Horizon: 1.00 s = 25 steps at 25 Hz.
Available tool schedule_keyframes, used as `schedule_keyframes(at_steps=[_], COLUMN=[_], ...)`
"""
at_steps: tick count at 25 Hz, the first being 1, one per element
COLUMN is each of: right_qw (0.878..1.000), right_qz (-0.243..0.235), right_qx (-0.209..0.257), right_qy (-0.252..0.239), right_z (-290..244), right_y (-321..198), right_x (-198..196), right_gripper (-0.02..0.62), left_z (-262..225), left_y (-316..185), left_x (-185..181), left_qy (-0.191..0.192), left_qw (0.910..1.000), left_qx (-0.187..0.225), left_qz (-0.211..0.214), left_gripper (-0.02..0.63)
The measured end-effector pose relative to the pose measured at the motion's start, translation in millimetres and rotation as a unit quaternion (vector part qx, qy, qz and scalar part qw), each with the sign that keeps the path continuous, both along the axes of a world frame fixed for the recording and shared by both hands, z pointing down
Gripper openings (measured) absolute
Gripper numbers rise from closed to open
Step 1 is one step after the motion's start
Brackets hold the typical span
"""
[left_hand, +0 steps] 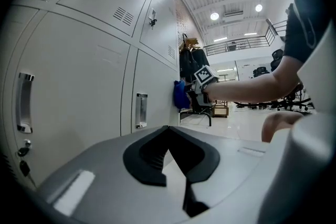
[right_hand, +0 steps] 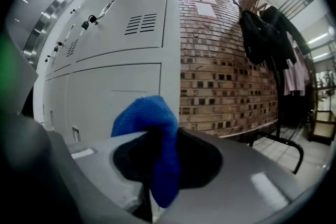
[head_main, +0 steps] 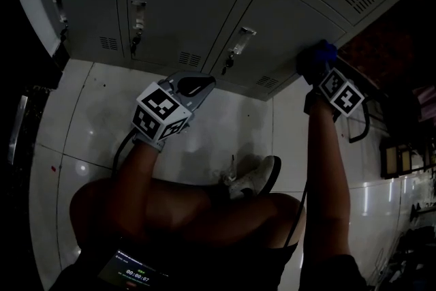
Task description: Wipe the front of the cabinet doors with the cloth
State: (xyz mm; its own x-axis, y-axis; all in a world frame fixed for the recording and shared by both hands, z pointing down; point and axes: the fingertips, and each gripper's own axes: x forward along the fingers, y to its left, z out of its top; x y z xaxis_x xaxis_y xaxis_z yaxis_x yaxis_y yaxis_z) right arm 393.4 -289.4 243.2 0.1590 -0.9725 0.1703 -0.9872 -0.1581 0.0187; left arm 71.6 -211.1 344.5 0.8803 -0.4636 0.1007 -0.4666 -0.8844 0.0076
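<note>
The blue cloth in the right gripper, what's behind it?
Behind the blue cloth, held in the right gripper, stands a grey cabinet door, with a brick wall beside it. The door patch directly behind the cloth is covered.

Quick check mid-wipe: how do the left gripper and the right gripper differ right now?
The right gripper is shut on the blue fluffy cloth; the left gripper is shut on nothing. The right gripper holds its cloth up at the grey metal cabinet doors, at the end by the brick wall; the left gripper appears to sit back from the doors, over the white floor tiles. Both are closed, not open.
</note>
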Motion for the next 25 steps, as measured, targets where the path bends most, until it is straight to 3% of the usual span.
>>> schedule_keyframes(at_steps=[3, 6, 12, 18, 21, 25], right_qw=[1.000, 1.000, 0.995, 0.983, 0.981, 0.981], right_qz=[0.019, 0.002, -0.096, -0.180, -0.191, -0.185], right_qx=[0.000, 0.004, 0.006, -0.028, -0.038, -0.044], right_qy=[-0.011, -0.012, -0.017, -0.010, -0.025, -0.033], right_z=[4, 7, 23, 63, 74, 78], right_y=[6, 10, 2, -18, -31, -43], right_x=[12, -6, -111, -221, -246, -245], right_gripper=[0.077, 0.077, 0.077, 0.077, 0.077, 0.077], left_z=[1, 1, 0, -4, -7, -9], left_y=[-1, -2, -4, -4, -4, -5], left_x=[0, -1, -2, -5, -6, -8], left_qy=[-0.001, 0.000, 0.003, 0.013, 0.018, 0.022], left_qw=[1.0000, 1.0000, 1.0000, 0.9998, 0.9998, 0.9997], left_qx=[-0.001, -0.001, -0.002, -0.002, 0.000, 0.001], left_qz=[0.000, -0.001, -0.007, -0.013, -0.012, -0.013], left_gripper=[0.000, 0.000, 0.001, 0.001, 0.001, 0.000])
